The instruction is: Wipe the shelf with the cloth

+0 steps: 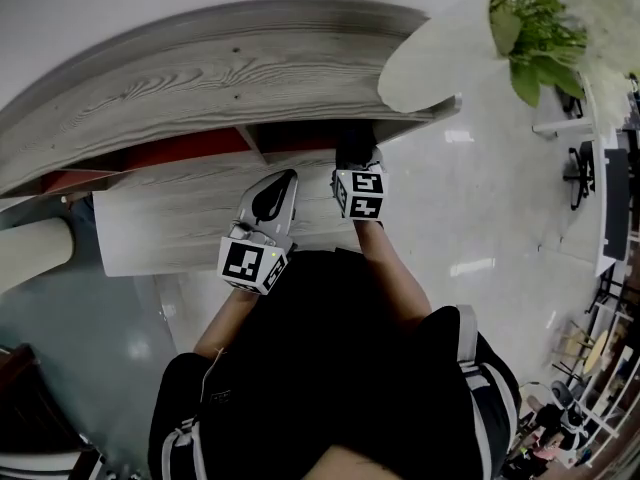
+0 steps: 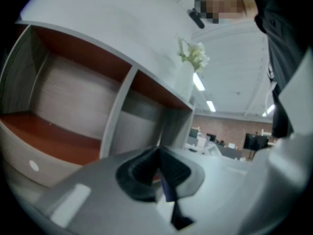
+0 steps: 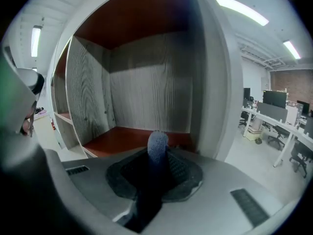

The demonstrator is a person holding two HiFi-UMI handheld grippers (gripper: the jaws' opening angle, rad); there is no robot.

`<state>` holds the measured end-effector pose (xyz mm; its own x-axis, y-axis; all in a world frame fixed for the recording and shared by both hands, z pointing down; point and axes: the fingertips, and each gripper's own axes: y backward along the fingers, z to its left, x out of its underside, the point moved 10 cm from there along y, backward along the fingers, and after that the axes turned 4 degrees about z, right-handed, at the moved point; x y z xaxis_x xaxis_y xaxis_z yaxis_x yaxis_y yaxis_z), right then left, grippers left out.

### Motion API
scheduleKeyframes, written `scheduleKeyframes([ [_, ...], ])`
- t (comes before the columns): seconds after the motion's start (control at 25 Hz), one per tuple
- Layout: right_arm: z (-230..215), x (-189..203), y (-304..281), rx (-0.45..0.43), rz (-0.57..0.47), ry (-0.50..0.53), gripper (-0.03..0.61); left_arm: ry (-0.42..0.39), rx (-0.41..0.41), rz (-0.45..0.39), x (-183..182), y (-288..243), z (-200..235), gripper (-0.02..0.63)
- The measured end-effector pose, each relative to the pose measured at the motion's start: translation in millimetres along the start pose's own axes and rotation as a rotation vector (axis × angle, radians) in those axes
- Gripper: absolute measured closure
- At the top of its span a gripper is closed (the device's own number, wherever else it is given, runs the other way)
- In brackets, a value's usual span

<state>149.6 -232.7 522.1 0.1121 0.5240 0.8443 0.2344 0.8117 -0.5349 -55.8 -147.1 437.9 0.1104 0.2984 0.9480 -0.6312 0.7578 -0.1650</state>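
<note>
Holding the cloth (image 3: 157, 145) clamped in my right claw (image 3: 159, 166) over the shelf (image 3: 122, 137) board; left claw (image 2: 159, 173) closed. Wiping looks barely begun; whole board left.

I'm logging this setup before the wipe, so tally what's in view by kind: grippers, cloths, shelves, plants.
Grippers: 2, the left gripper and the right gripper
Cloth: 1, held in the right gripper
Shelf: 1
Plant: 1, on top of the shelf
Total: 5
</note>
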Motion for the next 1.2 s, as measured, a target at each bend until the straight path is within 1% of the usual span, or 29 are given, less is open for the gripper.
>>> scheduleKeyframes([
  [0.28, 31.5, -6.9, -12.1, -0.029, 0.028, 0.087, 0.525, 0.003, -0.018, -0.005, -1.0, 12.5, 14.4, 0.609],
  [0.48, 55.2, -11.4, -18.3, -0.088, 0.040, 0.138, 0.525, -0.001, -0.025, -0.012, -3.2, 20.5, 18.8, 0.609],
  [0.8, 86.4, -15.3, -25.9, -0.186, 0.052, 0.199, 0.525, 0.014, -0.076, -0.022, -0.8, 42.2, 28.9, 0.609],
  [1.2, 117.7, -16.2, -30.3, -0.307, 0.044, 0.285, 0.525, 0.027, -0.098, -0.050, 0.8, 55.8, 22.7, 0.609],
])
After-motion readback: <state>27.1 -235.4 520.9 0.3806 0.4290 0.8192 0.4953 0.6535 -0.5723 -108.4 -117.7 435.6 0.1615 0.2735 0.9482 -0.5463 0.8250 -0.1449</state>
